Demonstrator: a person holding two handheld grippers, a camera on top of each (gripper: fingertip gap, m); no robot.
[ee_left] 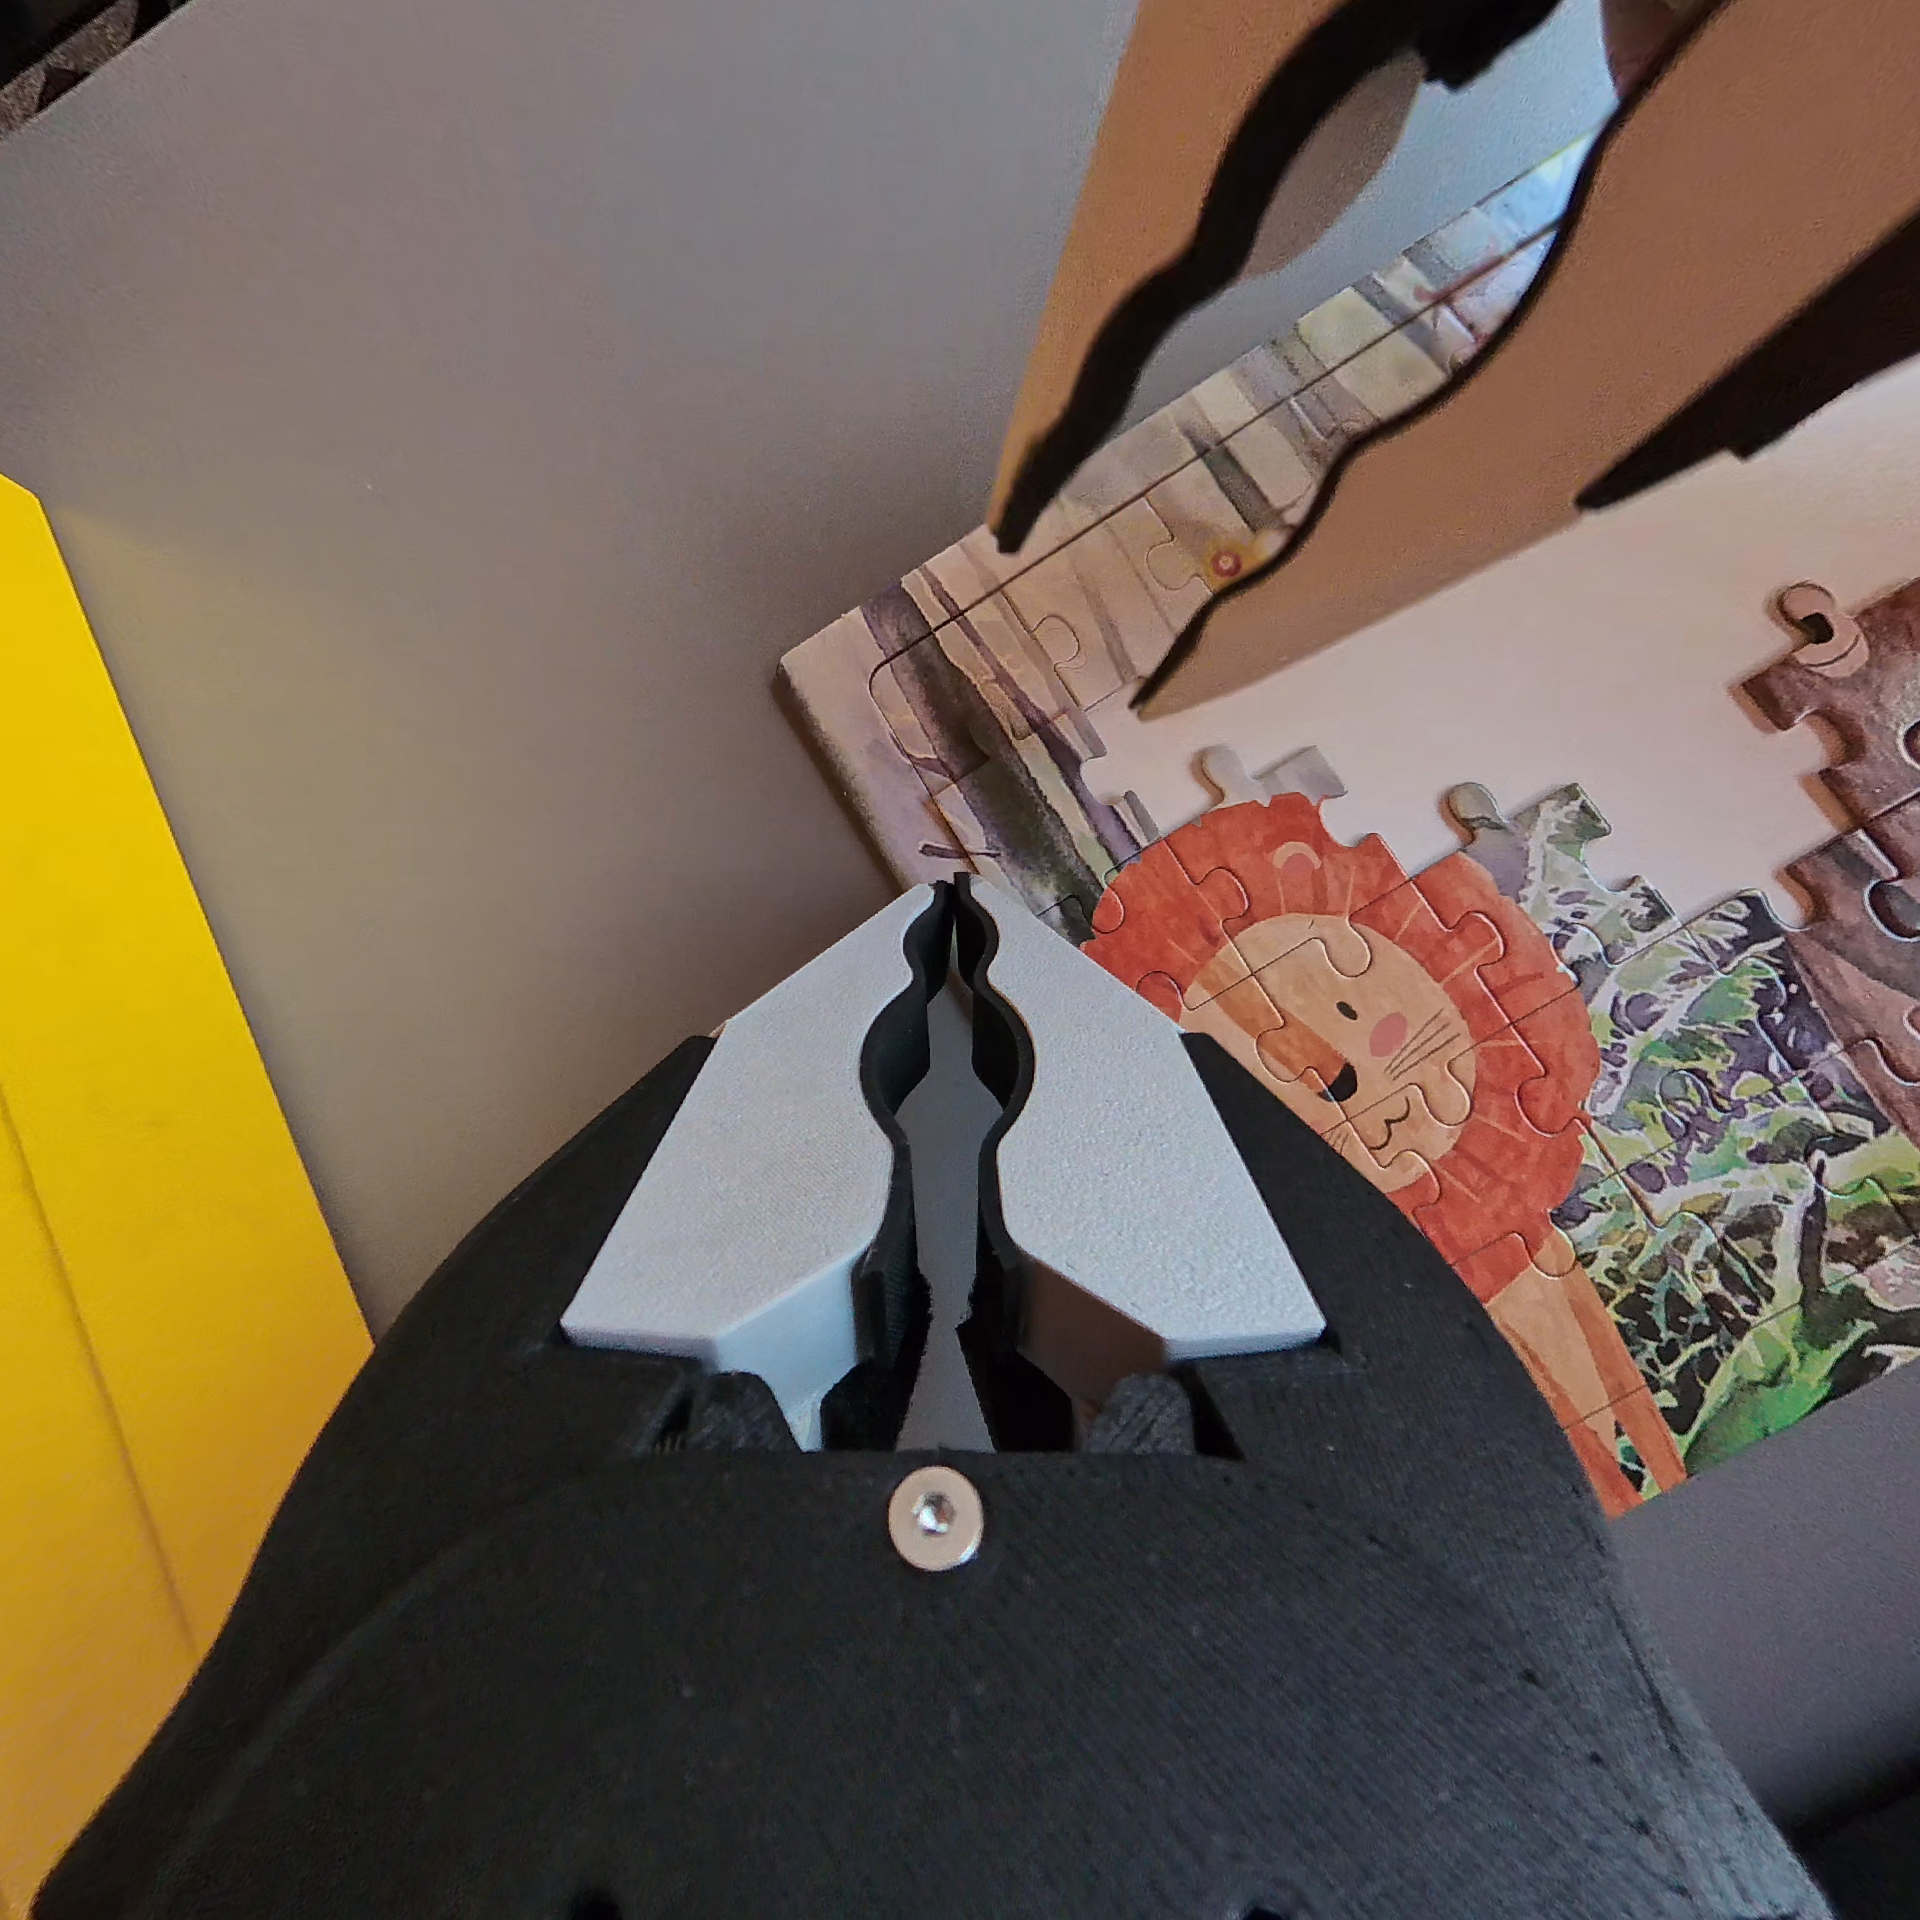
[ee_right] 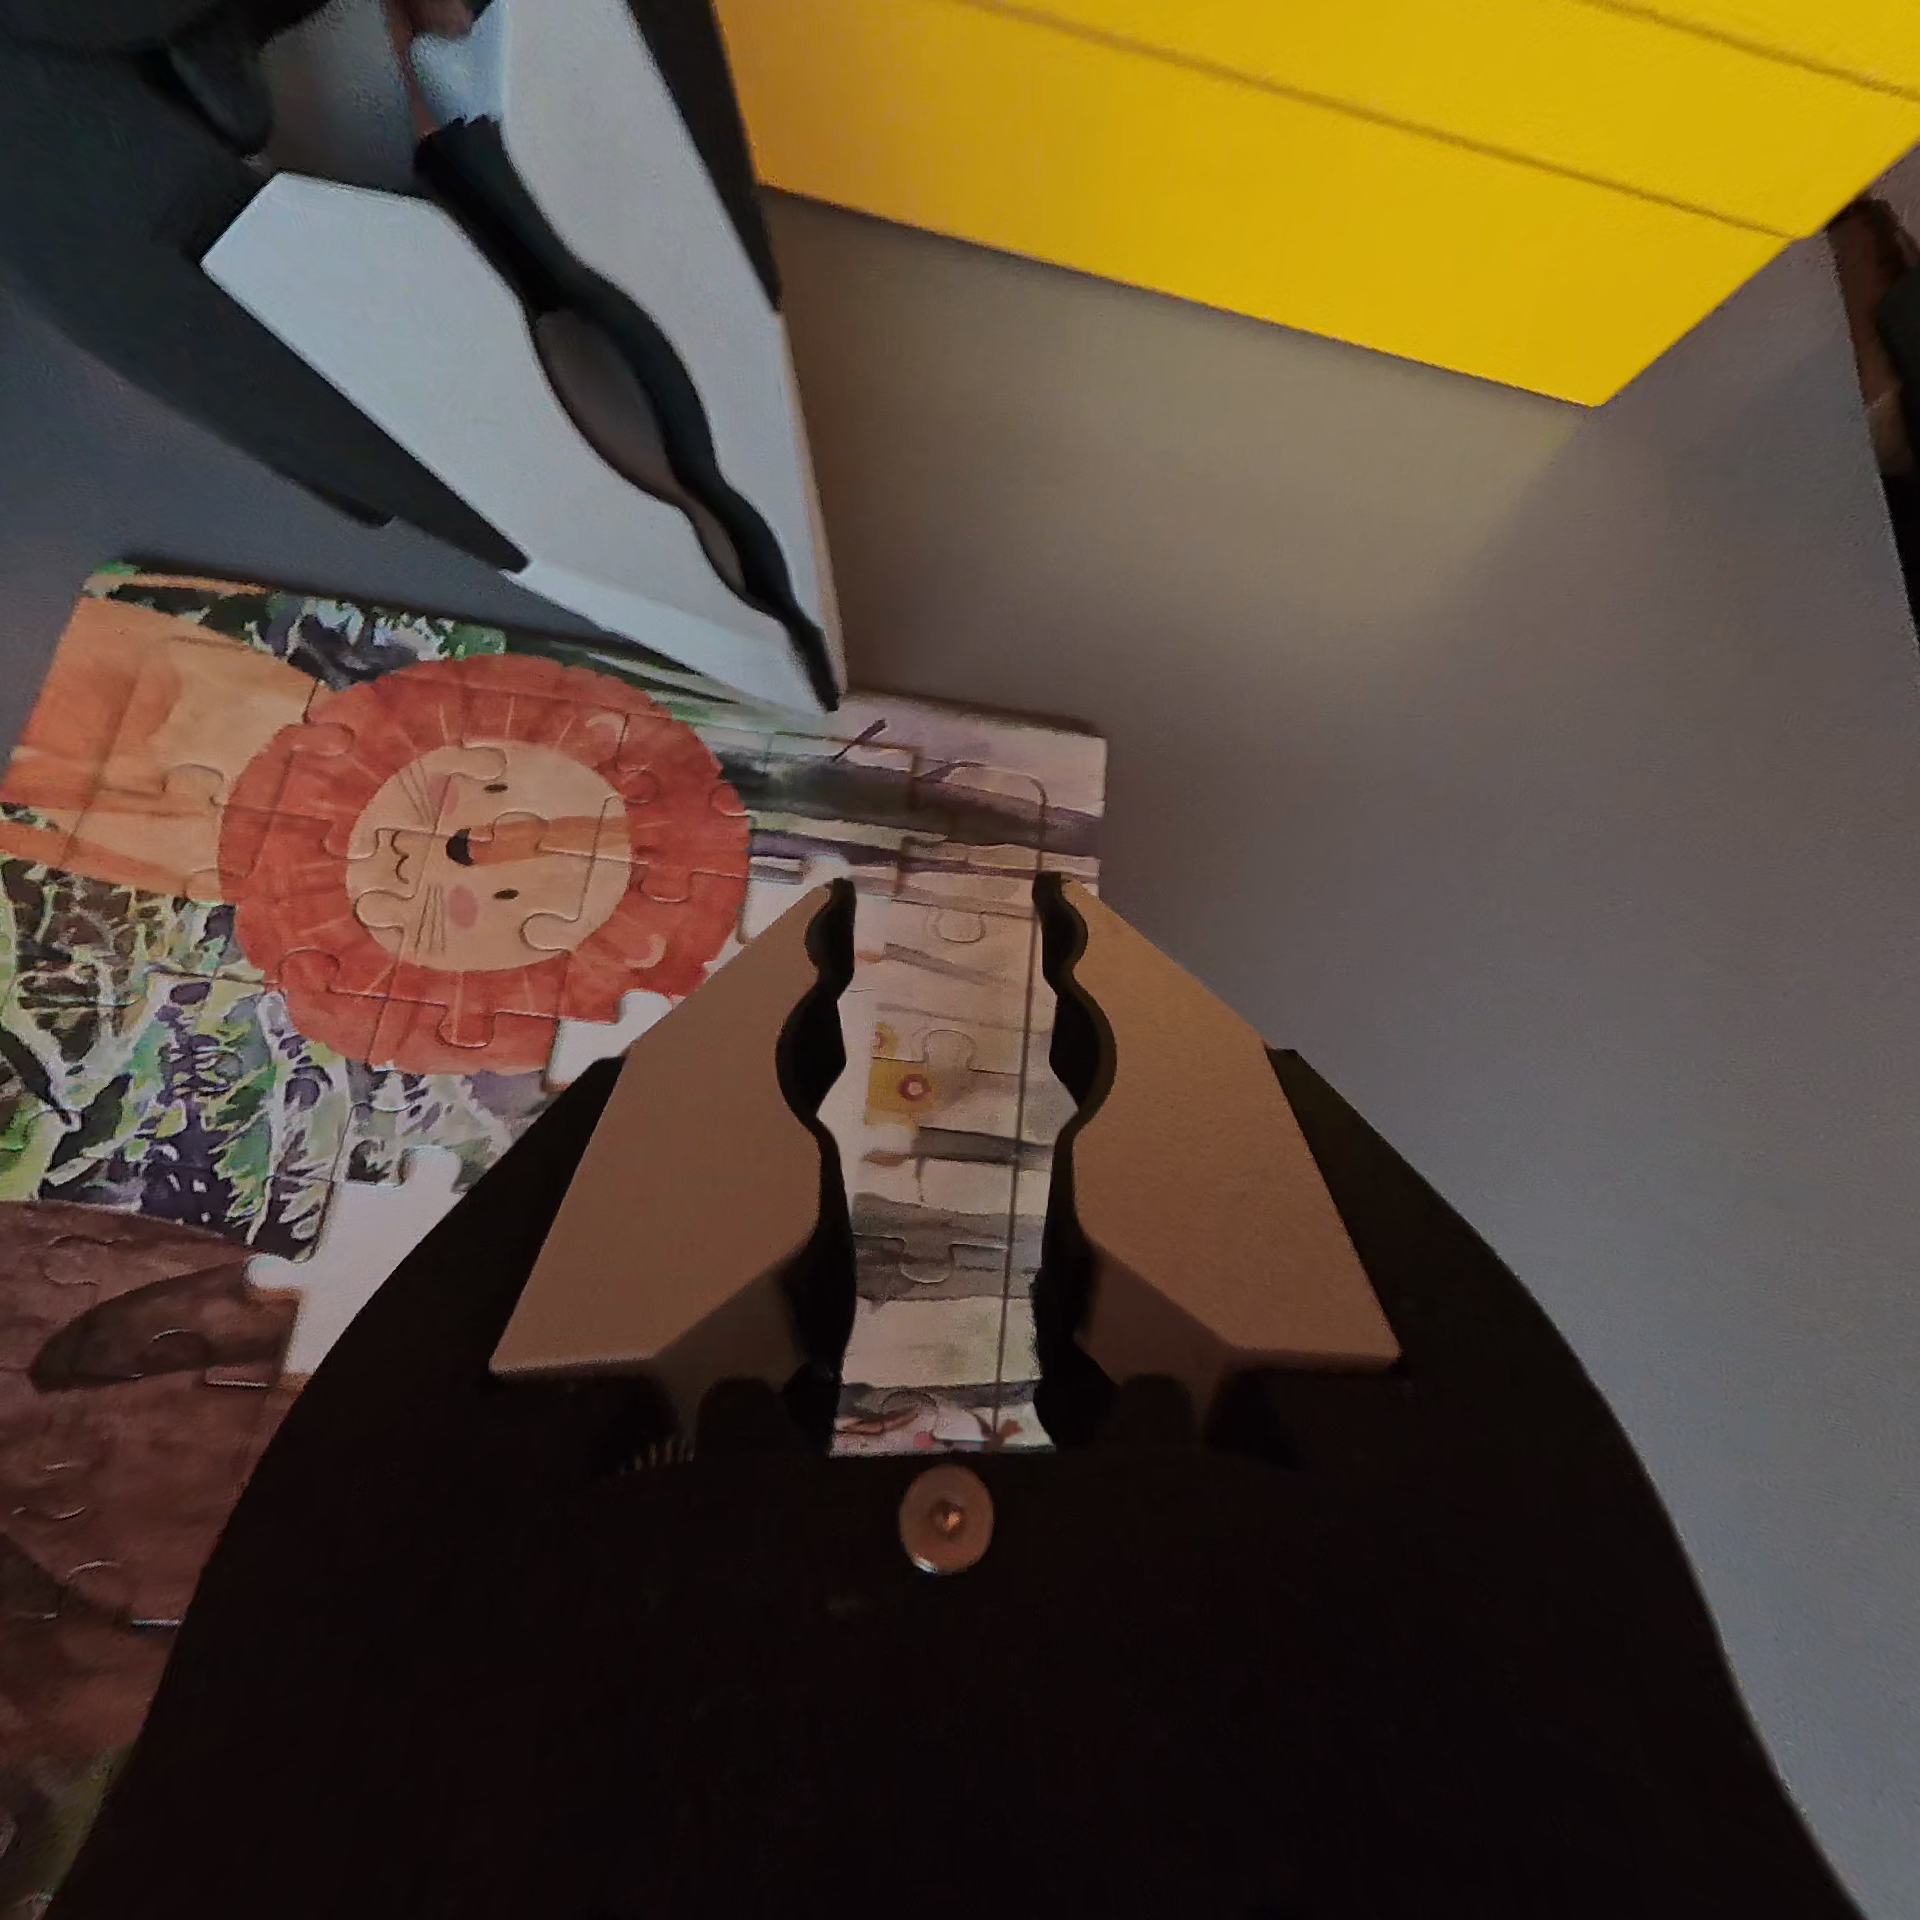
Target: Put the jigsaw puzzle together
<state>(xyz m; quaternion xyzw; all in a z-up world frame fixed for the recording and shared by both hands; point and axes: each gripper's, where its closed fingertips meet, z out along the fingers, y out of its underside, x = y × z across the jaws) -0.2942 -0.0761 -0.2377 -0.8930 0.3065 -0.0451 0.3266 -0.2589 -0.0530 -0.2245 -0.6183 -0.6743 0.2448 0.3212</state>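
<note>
The jigsaw puzzle lies flat on the grey table, partly assembled, with an orange lion, green foliage and brown pieces. A bare white patch of its tray shows in the middle. My left gripper, with pale grey fingers, is shut and empty, its tips at the puzzle's edge near the lion. It also shows in the right wrist view. My right gripper, with tan fingers, is open and empty above the puzzle's pale striped border strip. It also shows in the left wrist view.
A flat yellow object lies on the grey table beyond the puzzle's corner; it also shows in the right wrist view. Bare table surface lies between it and the puzzle. The tips of one gripper are about 5 cm away from the tips of the other. Both grippers' tips are roughly 7 cm from the jigsaw puzzle. Look for it in the right wrist view too.
</note>
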